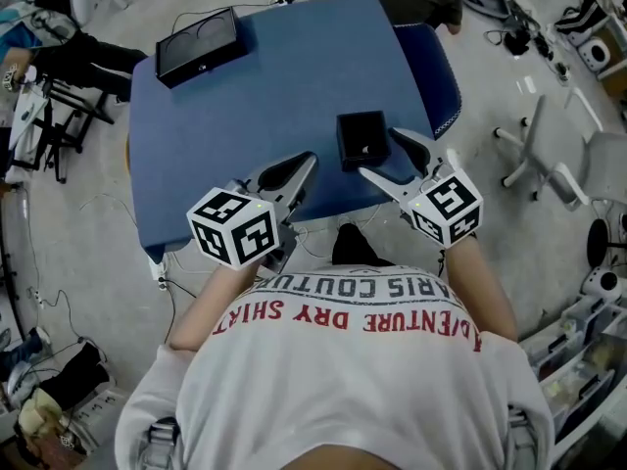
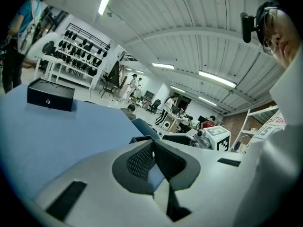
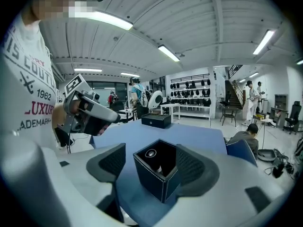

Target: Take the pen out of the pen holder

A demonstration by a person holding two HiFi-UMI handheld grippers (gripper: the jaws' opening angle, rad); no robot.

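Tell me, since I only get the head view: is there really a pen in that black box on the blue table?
Observer: Yes. The right gripper view looks into the pen holder and shows one pen leaning inside, silvery end up.
Operator: Is the right claw pinching anything?
Observer: No. The right gripper has its jaws apart, with the pen holder's near corner between them and nothing clamped.
Operator: And the left claw?
Observer: The left gripper view shows the left gripper with its jaws shut together on nothing.
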